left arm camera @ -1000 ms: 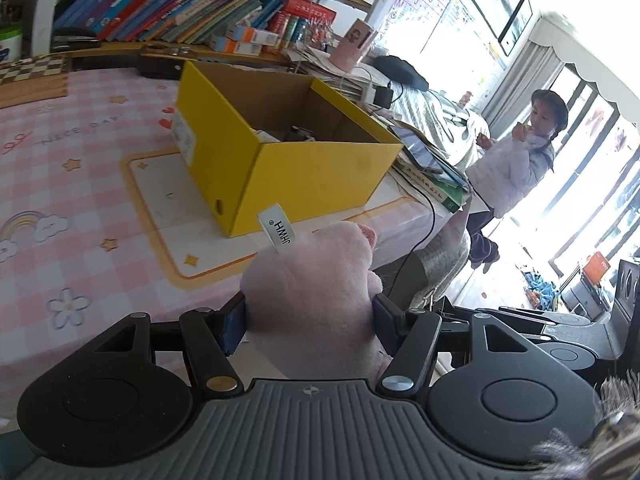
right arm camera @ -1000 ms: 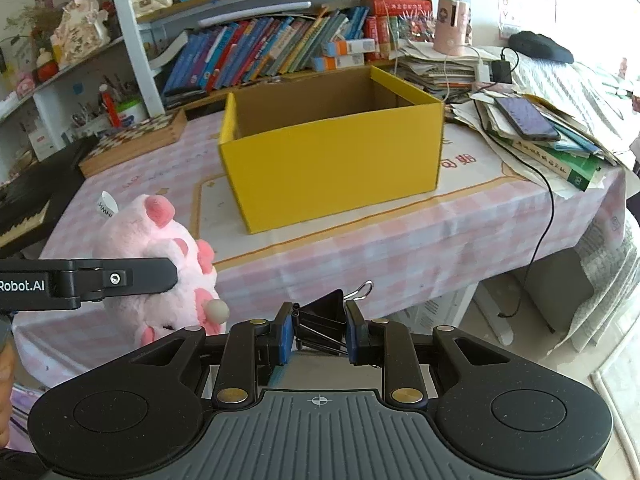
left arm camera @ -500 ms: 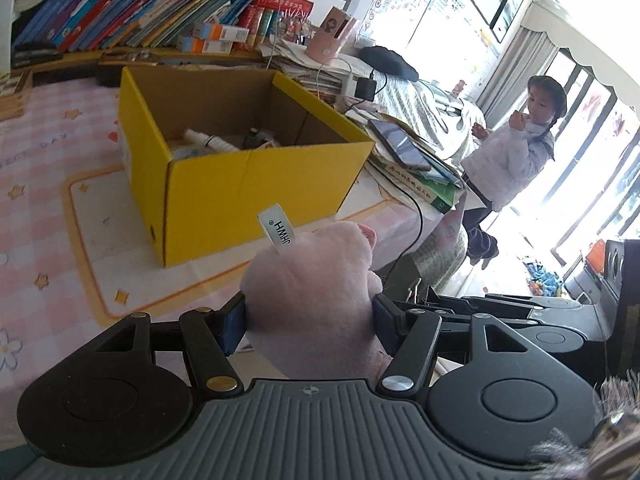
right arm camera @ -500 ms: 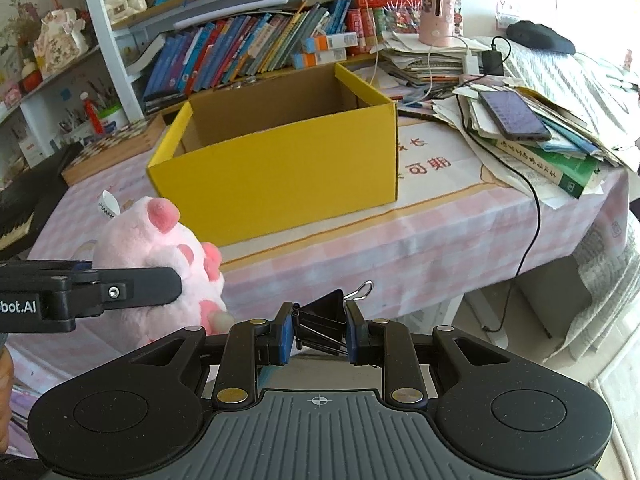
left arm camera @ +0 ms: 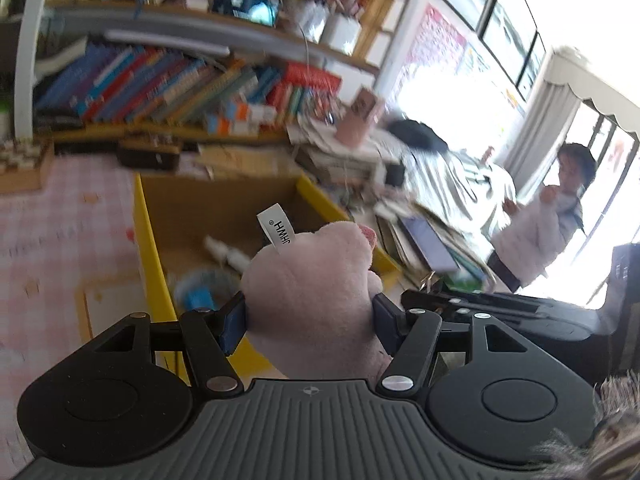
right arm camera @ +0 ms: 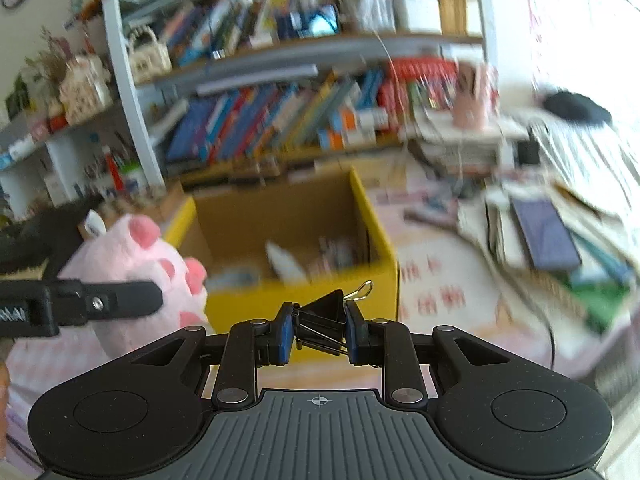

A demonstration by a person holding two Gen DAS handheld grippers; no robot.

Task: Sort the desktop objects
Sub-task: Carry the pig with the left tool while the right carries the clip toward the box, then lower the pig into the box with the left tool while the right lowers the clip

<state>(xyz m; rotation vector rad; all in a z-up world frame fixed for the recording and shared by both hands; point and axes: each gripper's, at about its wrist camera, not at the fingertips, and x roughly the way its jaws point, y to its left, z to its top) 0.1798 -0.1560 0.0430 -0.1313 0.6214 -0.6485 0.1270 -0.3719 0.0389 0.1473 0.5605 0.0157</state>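
The left gripper (left arm camera: 308, 316) pinches a pink plush toy (left arm camera: 312, 300) over the near edge of the yellow box (right arm camera: 304, 280) — the right gripper (right arm camera: 316, 334) clamps a black binder clip (right arm camera: 324, 320) just before the box's front wall.

We're looking into a lived-in home study, with crammed bookshelves (right arm camera: 280, 120) running along the wall, a pink checked tablecloth (left arm camera: 60, 240) covering the desk, paper piles (right arm camera: 560, 232) spilling beside it, and a child (left arm camera: 552, 220) standing by the bright curtained window (left arm camera: 560, 120).
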